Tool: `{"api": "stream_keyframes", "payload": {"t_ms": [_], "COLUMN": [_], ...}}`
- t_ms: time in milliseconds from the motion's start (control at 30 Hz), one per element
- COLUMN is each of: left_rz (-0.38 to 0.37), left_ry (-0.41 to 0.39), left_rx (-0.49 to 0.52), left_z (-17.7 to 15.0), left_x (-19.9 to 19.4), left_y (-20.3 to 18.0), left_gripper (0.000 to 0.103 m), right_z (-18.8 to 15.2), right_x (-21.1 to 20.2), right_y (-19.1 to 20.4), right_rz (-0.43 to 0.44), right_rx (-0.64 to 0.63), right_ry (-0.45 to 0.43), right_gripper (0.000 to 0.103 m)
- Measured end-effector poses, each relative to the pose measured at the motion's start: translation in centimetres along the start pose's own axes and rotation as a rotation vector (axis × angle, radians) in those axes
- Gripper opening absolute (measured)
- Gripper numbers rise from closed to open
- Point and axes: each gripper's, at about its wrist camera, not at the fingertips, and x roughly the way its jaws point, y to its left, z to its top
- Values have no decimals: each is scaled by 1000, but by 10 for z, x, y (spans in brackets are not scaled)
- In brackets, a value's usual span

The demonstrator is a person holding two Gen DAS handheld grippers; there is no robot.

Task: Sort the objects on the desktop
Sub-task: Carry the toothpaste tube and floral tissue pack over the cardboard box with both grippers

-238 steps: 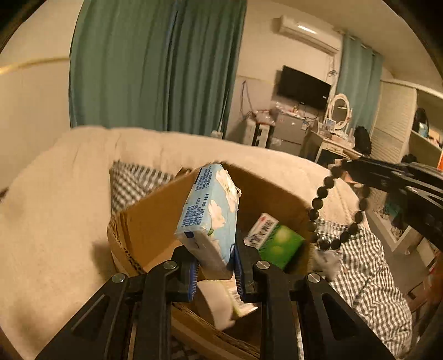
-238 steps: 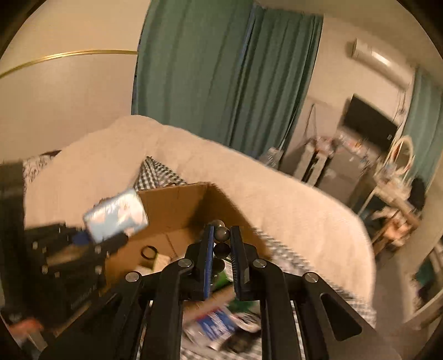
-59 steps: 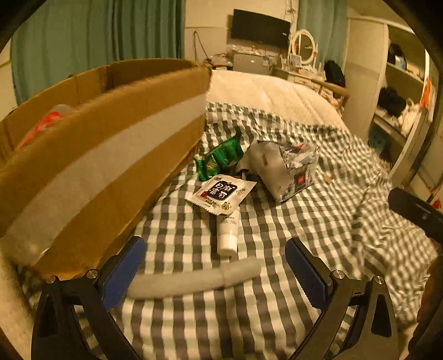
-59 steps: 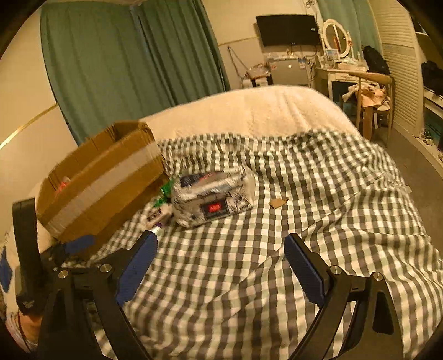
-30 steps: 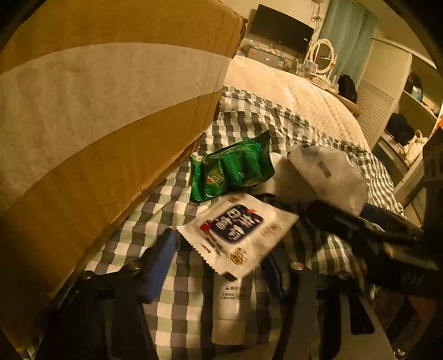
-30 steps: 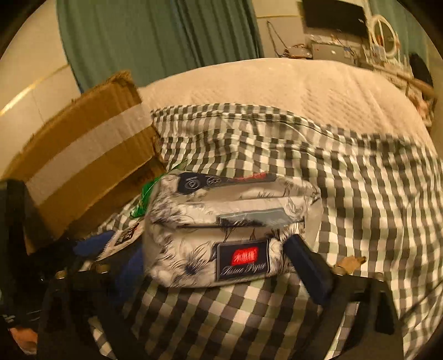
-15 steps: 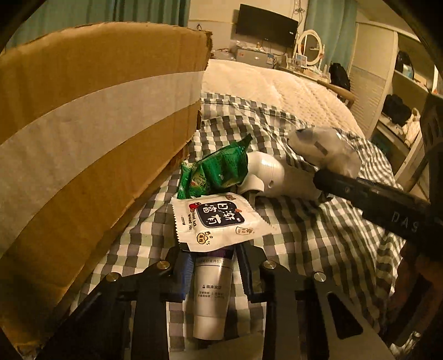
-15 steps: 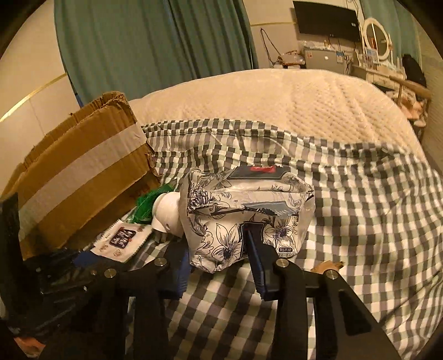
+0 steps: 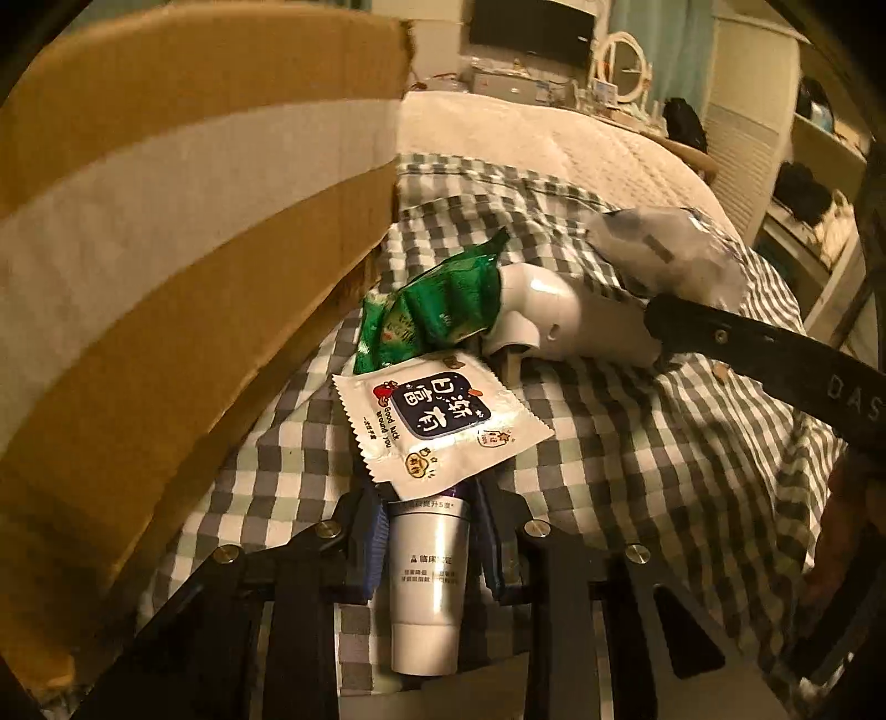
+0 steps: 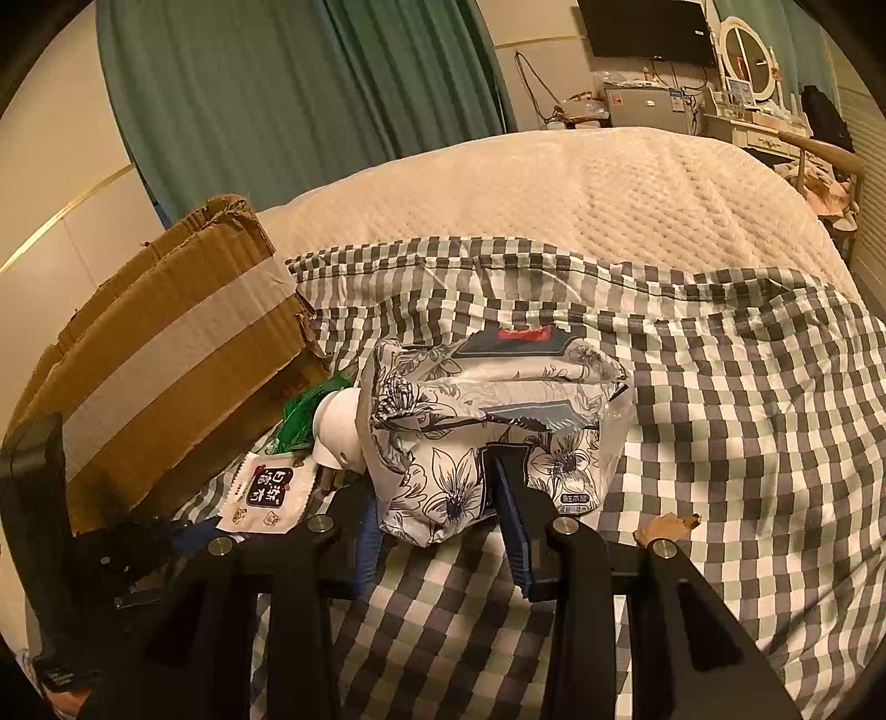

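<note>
My left gripper (image 9: 429, 540) is shut on a white tube (image 9: 427, 581) lying on the checked cloth (image 9: 692, 471). A white sachet (image 9: 434, 423) rests over the tube's far end. Behind it lie a green packet (image 9: 437, 310) and a white hair dryer (image 9: 570, 324). My right gripper (image 10: 440, 515) is shut on a floral tissue pack (image 10: 487, 415), held just above the cloth (image 10: 747, 443). The tissue pack (image 9: 664, 255) and one right finger (image 9: 764, 354) also show in the left wrist view. The taped cardboard box (image 9: 166, 249) stands at the left, box (image 10: 160, 354).
A cream blanket (image 10: 554, 183) covers the bed beyond the checked cloth. Green curtains (image 10: 304, 83) hang behind the box. A small brown scrap (image 10: 667, 523) lies on the cloth to the right of my right gripper. A dresser with a round mirror (image 10: 745, 33) stands far right.
Both grippers came down from the box to the cloth and went from open to shut: the left on the tube, the right on the tissue pack, which is now lifted slightly.
</note>
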Motion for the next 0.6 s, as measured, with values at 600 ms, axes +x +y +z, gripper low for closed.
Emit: {"api": "stream_keyframes", "payload": {"t_ms": [600], "left_rz": [-161], "left_ry": [34], "left_rx": [-94], "left_z": [0], "left_x": [-88], "left_y": [-19], "left_gripper": [27], "right_z": [-15], "right_x": [-110], "right_y": [40], "right_rz": [-23], "right_rx": [-36], "right_ry": [-71], "right_gripper": [6]}}
